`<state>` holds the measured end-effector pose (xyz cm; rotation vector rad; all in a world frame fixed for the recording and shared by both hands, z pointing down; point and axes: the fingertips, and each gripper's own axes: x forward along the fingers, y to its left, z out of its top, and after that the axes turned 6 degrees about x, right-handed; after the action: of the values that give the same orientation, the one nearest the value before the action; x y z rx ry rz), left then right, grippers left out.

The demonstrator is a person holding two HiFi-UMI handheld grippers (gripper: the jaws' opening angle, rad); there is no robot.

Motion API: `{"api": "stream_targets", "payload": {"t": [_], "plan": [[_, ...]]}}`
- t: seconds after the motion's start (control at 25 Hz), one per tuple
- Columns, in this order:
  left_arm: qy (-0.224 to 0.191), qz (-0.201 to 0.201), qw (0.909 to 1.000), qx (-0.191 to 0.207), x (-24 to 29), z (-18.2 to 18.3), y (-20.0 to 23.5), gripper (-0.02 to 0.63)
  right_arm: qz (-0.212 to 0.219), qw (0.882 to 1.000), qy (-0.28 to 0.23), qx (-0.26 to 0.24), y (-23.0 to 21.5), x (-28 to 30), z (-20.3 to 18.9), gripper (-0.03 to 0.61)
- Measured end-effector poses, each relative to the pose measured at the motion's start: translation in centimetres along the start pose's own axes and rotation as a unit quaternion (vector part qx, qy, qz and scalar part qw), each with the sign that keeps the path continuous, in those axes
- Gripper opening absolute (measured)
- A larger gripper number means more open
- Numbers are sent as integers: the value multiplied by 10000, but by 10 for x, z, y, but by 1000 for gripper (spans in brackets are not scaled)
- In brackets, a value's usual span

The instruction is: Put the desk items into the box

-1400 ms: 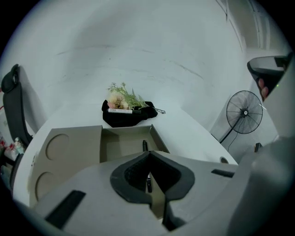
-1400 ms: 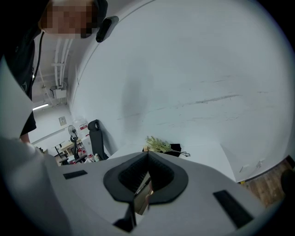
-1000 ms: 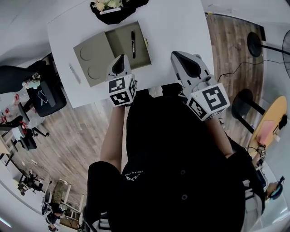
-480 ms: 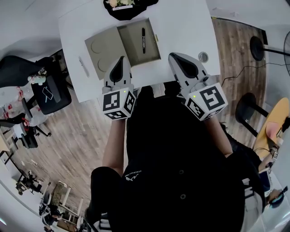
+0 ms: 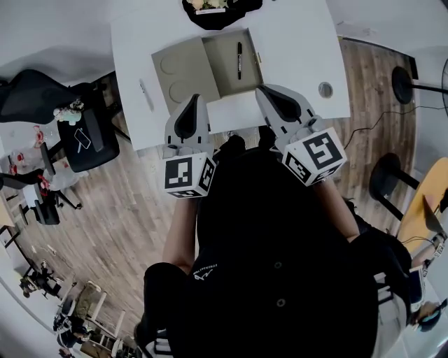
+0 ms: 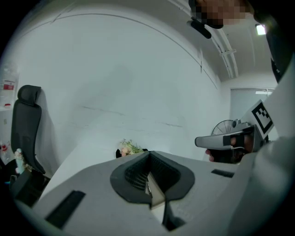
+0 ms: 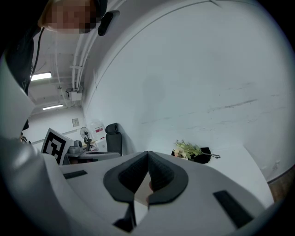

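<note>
Left gripper (image 6: pixel 149 159): my jaws are closed on the left edge of the white sheet (image 5: pixel 235 112) — a thin pale strip is pinched between the pads.
Right gripper (image 7: pixel 147 156): closed on the right edge of the same sheet, with white showing between the pads.
White sheet: it lies flat between my two grippers, over the near edge of the table (image 5: pixel 301 49) and just in front of the box (image 5: pixel 225 70). I can't tell whether it is paper or a thin book, or whether it touches the tabletop.
Box: olive, open, and sitting on the white table just beyond the sheet.
Lid (image 5: pixel 180 73): it lies flat against the left side of the box, with two round marks on its face.
Pen (image 5: pixel 239 59): black, inside the box, lying lengthwise in its right half.
Round thing (image 5: pixel 325 89): small and grey, on the table to the right of my right gripper, apart from the box. It is too small to identify.
Slim pale item (image 5: pixel 145 95): on the table to the left of the lid, near the table's left edge. I can't tell what it is.
Flowers (image 5: pixel 210 4): in a black wrap at the far edge of the table, beyond the box — both gripper views show them past the jaw tips.
Chair (image 5: pixel 35 105): a black office chair on the wood floor, to the left of the table.
</note>
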<state>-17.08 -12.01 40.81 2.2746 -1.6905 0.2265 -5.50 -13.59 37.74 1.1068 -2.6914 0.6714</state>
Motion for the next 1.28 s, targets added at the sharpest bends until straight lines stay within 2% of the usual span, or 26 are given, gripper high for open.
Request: {"api": "stream_targets", "payload": {"t": [0.28,0.68,1.04,1.28], "plan": [[-148,-235,9996,69,-31,-3,-3,8,9,10000,14,-36,26,3,-14,-2],[-515,-224,9983,125,-55,20,2,8,192,9997,-40,-113,55,0,-13,-2],[-801,-112,9960,377,-69,52,9,8,284,9971,-492,-503,67,-3,32,-2],[-959,7,9943,467,-76,73,10,8,457,9946,-787,-495,69,-13,68,-2]]}}
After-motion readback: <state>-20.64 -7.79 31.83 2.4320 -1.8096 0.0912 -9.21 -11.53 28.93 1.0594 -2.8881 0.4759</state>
